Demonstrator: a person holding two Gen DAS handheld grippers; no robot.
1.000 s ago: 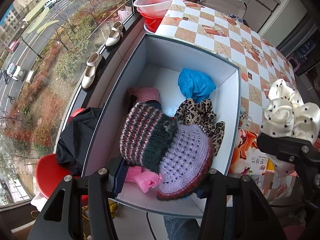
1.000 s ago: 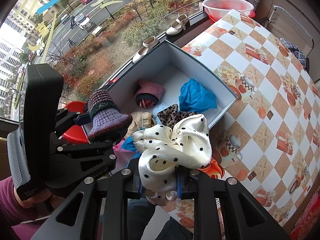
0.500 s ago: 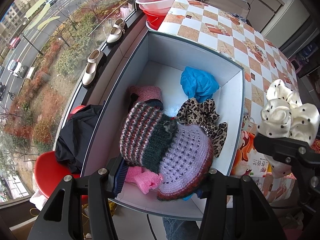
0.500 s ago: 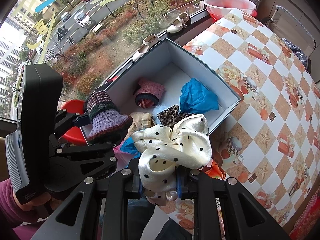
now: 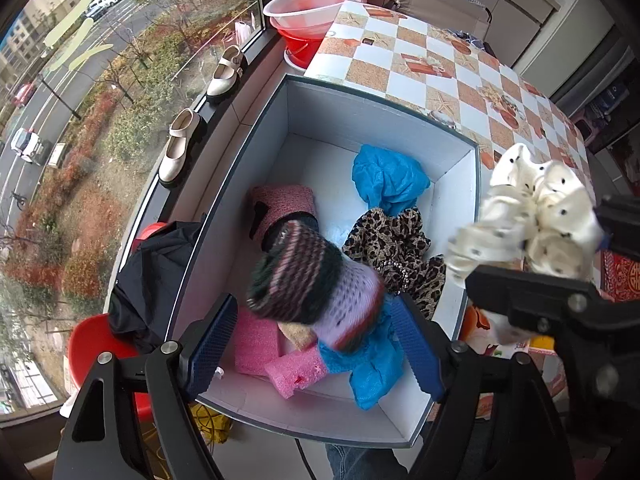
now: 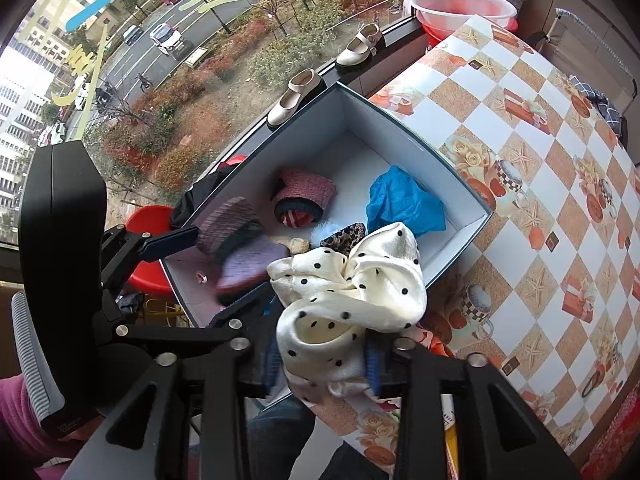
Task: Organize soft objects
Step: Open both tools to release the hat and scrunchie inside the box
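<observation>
My left gripper [image 5: 312,340] is open over the near end of the grey box [image 5: 360,120]. The striped purple knit hat [image 5: 316,280] is blurred between its jaws, free of the pads and dropping into the box; it also shows in the right wrist view [image 6: 240,248]. My right gripper [image 6: 324,356] is shut on the white polka-dot scrunchie [image 6: 352,292], held above the box's near right corner; it also shows in the left wrist view [image 5: 536,216].
In the box lie a blue cloth [image 5: 388,178], a pink knit piece [image 5: 284,204], a leopard scrunchie [image 5: 400,244], pink foam [image 5: 272,352] and another blue cloth [image 5: 368,364]. The checked table [image 6: 540,152] extends right. Shoes [image 5: 178,144] stand on the sill; basins [image 5: 316,4] stand beyond.
My left gripper has opened and let go of the knit hat, which is falling into the box. The right gripper still holds the scrunchie, now slightly closer to the box.
</observation>
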